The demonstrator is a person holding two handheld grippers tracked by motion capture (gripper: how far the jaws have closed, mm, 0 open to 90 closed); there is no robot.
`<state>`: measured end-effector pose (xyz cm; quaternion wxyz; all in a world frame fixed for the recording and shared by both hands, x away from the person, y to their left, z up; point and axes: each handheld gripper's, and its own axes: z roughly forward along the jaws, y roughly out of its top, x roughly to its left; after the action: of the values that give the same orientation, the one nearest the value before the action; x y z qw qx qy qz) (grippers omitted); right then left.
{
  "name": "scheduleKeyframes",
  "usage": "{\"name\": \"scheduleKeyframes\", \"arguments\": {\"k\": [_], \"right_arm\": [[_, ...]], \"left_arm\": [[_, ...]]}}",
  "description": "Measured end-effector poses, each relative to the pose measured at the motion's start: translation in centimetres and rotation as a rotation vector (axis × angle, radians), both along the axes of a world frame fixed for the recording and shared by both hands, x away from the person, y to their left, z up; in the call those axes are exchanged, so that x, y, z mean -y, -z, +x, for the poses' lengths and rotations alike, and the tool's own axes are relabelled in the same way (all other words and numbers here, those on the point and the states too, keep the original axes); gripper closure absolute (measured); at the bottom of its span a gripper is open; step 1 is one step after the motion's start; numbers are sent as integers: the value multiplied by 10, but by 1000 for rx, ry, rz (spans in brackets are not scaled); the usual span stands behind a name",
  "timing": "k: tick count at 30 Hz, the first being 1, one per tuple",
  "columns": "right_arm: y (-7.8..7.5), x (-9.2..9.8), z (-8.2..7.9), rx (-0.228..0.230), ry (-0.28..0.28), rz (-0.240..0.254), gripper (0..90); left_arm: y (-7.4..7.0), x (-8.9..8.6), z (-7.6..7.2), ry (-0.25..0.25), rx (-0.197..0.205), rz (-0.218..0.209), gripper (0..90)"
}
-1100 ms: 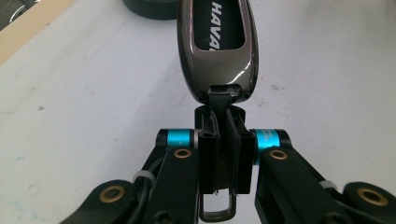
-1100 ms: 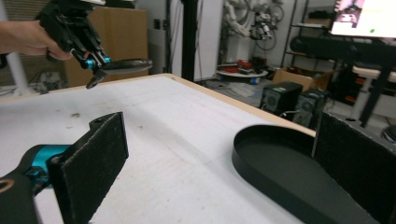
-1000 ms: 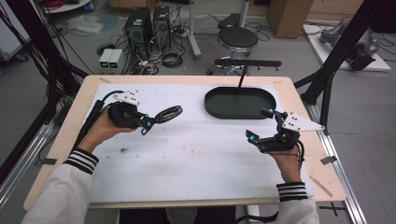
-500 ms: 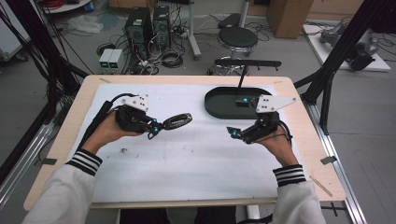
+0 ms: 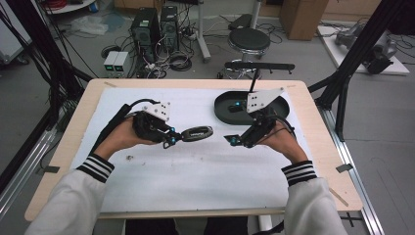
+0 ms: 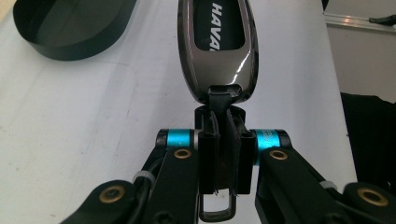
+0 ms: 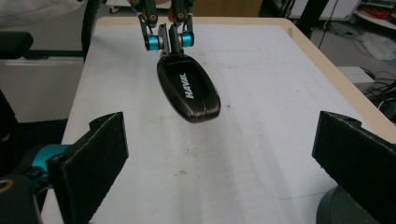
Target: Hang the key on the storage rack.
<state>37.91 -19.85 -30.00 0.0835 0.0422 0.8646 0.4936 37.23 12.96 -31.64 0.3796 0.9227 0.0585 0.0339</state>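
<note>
I read this as the middle of a hand-over. My left gripper (image 5: 170,141) is clamped on the narrow tab end of a dark, glossy car key fob (image 5: 197,132) marked HAVAL, holding it lifted off the white mat (image 5: 195,181) with its rounded free end pointing toward my right side. In the left gripper view the jaws are pinched hard together on the strap at the fob's base, so the grip looks firm but small. My right gripper (image 5: 234,140) sits just beside the fob's free end, jaws spread wide and holding nothing; in the right gripper view the fob hangs between and beyond the two pads (image 7: 91,158), lined up with the gap. The black oval tray (image 5: 222,108) lies behind the right hand at the far side of the table, and I would guess it is where the fob ends up. My next move, as I judge it, is to ease the right gripper forward until its pads bracket the fob's body, close squarely across its width, and only then release the left. The polished shell looks slippery, so a skewed bite may let it twist.
</note>
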Motion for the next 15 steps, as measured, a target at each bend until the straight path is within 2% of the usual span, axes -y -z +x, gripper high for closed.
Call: {"name": "scheduleKeyframes", "arguments": {"k": [3,5,7,10,15], "right_arm": [[-1,-6,1,-12,-17,-25,25],[-1,-12,2,-7,-33,-54,25],[0,-19,2,-20,-59,-82,25],[1,-29,2,-15,-89,-136,25],[3,-45,0,-12,-110,-173,25]], "left_arm": [[0,4,-1,10,-4,12,842],[0,7,-1,9,-7,26,841],[0,10,-1,12,-8,45,842],[0,14,-3,14,-10,44,842],[-3,19,-6,34,-6,51,841]]}}
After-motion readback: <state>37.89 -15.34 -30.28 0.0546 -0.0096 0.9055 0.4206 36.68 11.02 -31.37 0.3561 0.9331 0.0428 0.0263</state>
